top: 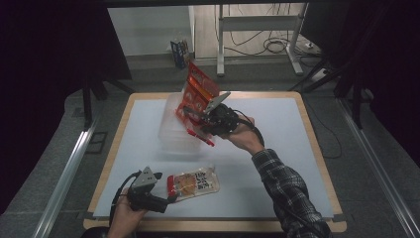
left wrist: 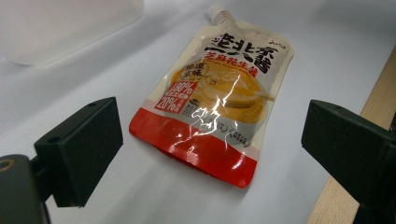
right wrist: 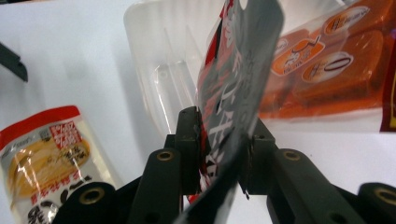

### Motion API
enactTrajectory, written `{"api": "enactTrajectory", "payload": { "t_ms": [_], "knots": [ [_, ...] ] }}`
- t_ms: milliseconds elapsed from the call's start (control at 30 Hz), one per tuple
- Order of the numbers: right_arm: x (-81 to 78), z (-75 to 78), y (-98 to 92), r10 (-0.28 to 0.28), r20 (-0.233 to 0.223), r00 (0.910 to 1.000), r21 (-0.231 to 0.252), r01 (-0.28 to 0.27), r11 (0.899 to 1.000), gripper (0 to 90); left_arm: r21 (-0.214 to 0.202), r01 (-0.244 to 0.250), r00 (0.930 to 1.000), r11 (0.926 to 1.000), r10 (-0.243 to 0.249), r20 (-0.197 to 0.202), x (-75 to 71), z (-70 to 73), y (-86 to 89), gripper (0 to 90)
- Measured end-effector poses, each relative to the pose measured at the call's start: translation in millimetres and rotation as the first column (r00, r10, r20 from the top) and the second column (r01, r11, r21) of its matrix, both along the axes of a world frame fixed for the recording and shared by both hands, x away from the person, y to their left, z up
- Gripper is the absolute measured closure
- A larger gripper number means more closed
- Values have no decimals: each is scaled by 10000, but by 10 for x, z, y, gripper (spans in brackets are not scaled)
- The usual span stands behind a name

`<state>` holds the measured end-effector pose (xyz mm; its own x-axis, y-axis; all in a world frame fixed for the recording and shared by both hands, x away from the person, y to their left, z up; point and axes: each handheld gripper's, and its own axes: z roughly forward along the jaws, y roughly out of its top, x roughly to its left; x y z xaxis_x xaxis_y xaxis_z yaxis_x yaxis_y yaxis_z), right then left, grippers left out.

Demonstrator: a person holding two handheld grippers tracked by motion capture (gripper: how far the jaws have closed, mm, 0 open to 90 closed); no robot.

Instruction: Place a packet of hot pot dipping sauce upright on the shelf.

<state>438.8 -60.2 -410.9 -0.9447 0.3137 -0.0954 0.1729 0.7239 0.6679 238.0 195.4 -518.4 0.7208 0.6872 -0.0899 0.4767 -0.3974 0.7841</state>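
Observation:
A red and orange snack packet (top: 199, 91) hangs tilted above a clear plastic tub (top: 172, 133) at the middle of the table. My right gripper (top: 198, 122) is shut on the packet's lower edge. In the right gripper view both jaws press on the packet's folded edge (right wrist: 233, 93), its orange front (right wrist: 327, 65) spreads to the right, and the tub (right wrist: 161, 70) lies behind. A sauce pouch (top: 194, 183) with a red bottom band lies flat near the front edge. My left gripper (top: 166, 188) stands open just left of it, the pouch (left wrist: 219, 98) lying ahead between the wide jaws, untouched.
The white mat has a wooden rim (top: 317, 148), close on the right of the pouch (left wrist: 345, 200) in the left gripper view. Beyond the table's far edge stand a metal frame (top: 257, 25), floor cables and a small blue box (top: 181, 52).

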Motion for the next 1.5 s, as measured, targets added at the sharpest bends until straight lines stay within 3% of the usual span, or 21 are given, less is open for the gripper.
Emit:
{"api": "enactTrajectory", "payload": {
  "t_ms": [100,233,333,667,900,1067,1200,1267,1367,1500],
  "knots": [
    [6,4,-57,66,-118,9999,-63,-66,10000,718,39,8,10000,10000,-8,-17,0,-2,-4,52],
    [36,-20,-61,154,-276,9995,-507,-168,9986,718,78,8,10000,10000,-8,-17,1,-5,-16,52],
    [60,-36,-25,131,-251,9996,-409,-142,9991,718,107,-3,10000,9999,3,-21,0,-4,-15,52],
    [125,-43,314,284,140,9995,-492,-277,9984,719,153,12,10000,9999,-12,-14,-2,-8,-19,53],
    [163,-150,565,266,239,9994,-452,-255,9987,721,290,22,10000,9996,-22,13,-5,-7,-23,53],
    [152,-169,686,326,277,9991,-306,-318,9990,723,308,17,10000,9995,-17,3,-4,-10,-25,53],
    [155,-198,740,327,406,9986,-466,-308,9984,715,354,34,10000,9994,-36,29,-8,-9,-30,54],
    [180,-205,709,78,250,9997,-321,-70,9995,673,363,32,10000,9993,-33,31,-8,-10,-30,53],
    [204,-200,632,-253,54,9997,-56,253,9997,533,365,33,10000,9993,-34,33,-8,-9,-30,53],
    [197,-157,485,-530,-257,9983,282,537,9982,478,400,43,10000,9992,-44,29,-5,-10,-31,54]
  ]
}}
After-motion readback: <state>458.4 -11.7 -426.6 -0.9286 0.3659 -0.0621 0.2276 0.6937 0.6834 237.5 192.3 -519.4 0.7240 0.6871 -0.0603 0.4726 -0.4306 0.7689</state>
